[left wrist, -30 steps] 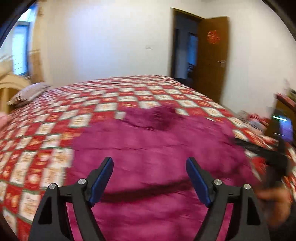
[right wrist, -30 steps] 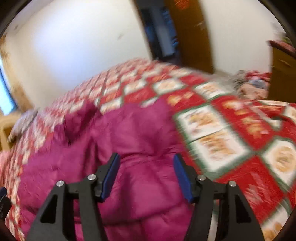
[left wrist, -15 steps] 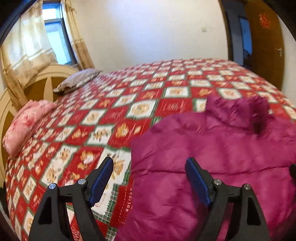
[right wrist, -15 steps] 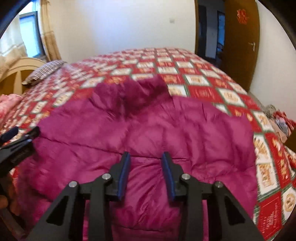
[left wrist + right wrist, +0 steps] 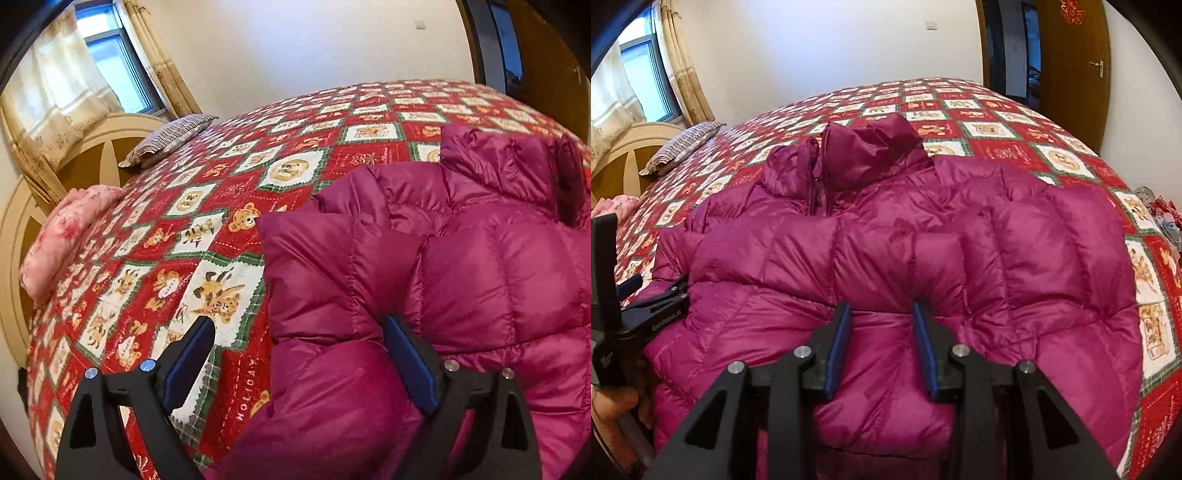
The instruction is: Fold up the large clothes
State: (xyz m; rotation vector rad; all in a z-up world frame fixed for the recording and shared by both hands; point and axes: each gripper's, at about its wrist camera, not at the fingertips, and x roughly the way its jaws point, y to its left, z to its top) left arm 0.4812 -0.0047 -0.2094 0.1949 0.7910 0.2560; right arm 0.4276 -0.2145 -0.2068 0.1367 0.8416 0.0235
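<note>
- At far left in the right wrist view, the left gripper (image 5: pixel 631 291) is cut off by the frame edge; its jaws have just been opening and stand wide, straddling the edge of the magenta down jacket (image 5: pixel 461 266) without pressing it.
- The jacket lies spread on the bed (image 5: pixel 990 129), collar toward the top of the frame.
- The right gripper (image 5: pixel 882 328) has its jaws narrow, a puffed fold between them; whether they pinch it I cannot tell.
- Striped pillow (image 5: pixel 170 138) upper left, brown door (image 5: pixel 1071 70) upper right.

Bed (image 5: pixel 997 122) under red patchwork quilt, with magenta puffer jacket (image 5: pixel 886 236) (spread flat), striped pillow (image 5: pixel 170 138)
</note>
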